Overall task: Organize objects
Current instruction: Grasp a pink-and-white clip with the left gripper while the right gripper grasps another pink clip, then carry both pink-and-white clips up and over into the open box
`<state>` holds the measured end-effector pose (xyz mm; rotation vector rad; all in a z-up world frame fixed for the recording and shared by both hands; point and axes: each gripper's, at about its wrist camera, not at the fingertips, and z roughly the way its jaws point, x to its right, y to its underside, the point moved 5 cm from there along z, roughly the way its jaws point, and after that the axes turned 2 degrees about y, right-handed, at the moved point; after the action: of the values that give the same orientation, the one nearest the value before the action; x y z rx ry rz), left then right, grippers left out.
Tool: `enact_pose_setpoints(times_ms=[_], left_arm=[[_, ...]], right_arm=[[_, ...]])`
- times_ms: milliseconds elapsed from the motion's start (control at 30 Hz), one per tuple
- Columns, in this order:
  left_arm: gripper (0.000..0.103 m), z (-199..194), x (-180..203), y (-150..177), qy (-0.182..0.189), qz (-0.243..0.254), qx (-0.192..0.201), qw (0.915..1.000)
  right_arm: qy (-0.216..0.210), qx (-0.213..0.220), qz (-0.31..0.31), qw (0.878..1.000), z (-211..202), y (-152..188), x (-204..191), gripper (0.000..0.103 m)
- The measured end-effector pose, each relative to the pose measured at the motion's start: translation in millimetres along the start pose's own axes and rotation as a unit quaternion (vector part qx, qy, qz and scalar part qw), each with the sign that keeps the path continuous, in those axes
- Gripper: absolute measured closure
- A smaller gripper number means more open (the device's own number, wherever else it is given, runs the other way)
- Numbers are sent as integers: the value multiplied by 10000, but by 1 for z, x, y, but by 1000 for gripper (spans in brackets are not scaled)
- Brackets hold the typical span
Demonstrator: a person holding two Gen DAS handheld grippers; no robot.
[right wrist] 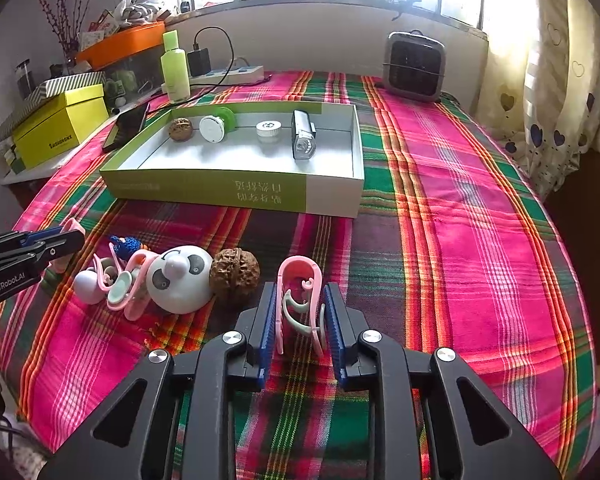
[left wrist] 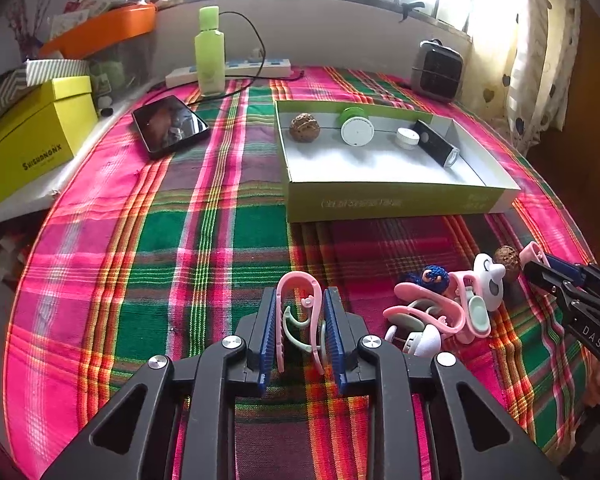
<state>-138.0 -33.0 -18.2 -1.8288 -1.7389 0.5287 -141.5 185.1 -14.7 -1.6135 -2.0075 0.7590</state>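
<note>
In the left wrist view my left gripper is shut on a pink clip that stands upright between its blue pads, low over the plaid cloth. My right gripper is likewise shut on a second pink clip. Between the two lies a pile: a walnut, a white panda toy, a blue crochet piece and more pink clips. Beyond it stands a shallow green-and-white box holding a walnut, a white disc, a small jar and a flashlight.
A phone, a green bottle and a power strip lie at the back left. A small heater stands at the back right. A yellow box sits on a side shelf on the left, a curtain hangs on the right.
</note>
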Motion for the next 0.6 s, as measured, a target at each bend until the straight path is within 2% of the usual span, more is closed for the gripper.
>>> enact_pose_setpoints(times_ms=[600], left_arm=[[81, -7, 15, -31, 167, 127, 214, 9996]], right_arm=[[-478, 276, 23, 9985, -10, -33, -11, 79]])
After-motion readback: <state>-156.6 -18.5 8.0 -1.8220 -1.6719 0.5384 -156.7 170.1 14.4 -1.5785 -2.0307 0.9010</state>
